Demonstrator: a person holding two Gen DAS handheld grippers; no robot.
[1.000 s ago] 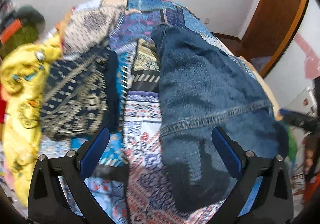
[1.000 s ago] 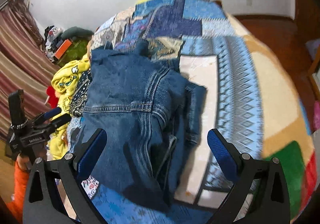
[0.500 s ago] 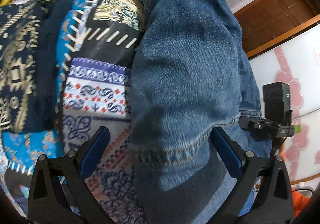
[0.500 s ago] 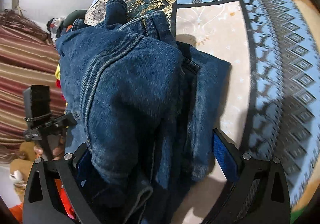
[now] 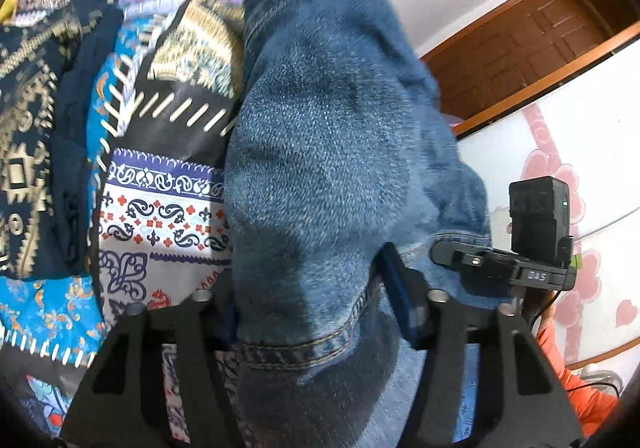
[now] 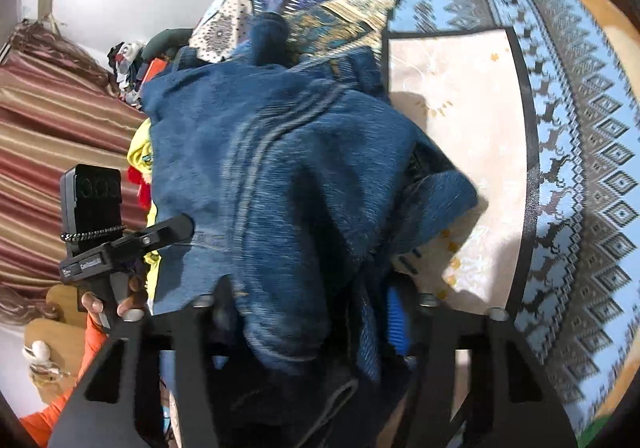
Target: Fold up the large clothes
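1. both grippers have dropped in close on the denim jacket [image 5: 328,152]; a second ago each camera saw the whole garment spread on the bed, now denim fills the middle of both views.

2. left gripper [image 5: 316,308]: its fingers have just been closing, from wide apart to half shut, and the hemmed edge of the jacket now sits bunched between them. the right-hand blue pad presses the cloth; the other pad is hidden behind the fold, so i judge this a grip on the hem rather than see it whole.

3. right gripper [image 6: 304,316]: same story, fingers just drawn in from full spread, with a thick wad of denim [image 6: 280,176] packed between them. one blue pad shows at the cloth's edge, the other is buried.

4. each camera catches the other gripper out at the jacket's side, held by a hand with an orange sleeve.

5. the jacket lies on the patchwork bedspread [image 5: 160,216], partly folded over on itself, with a dark patterned garment [image 5: 28,136] lying beside it.

6. what it means: reaching is over, and both near corners look secured. the likely next step is lifting that edge and carrying it over toward the far end.
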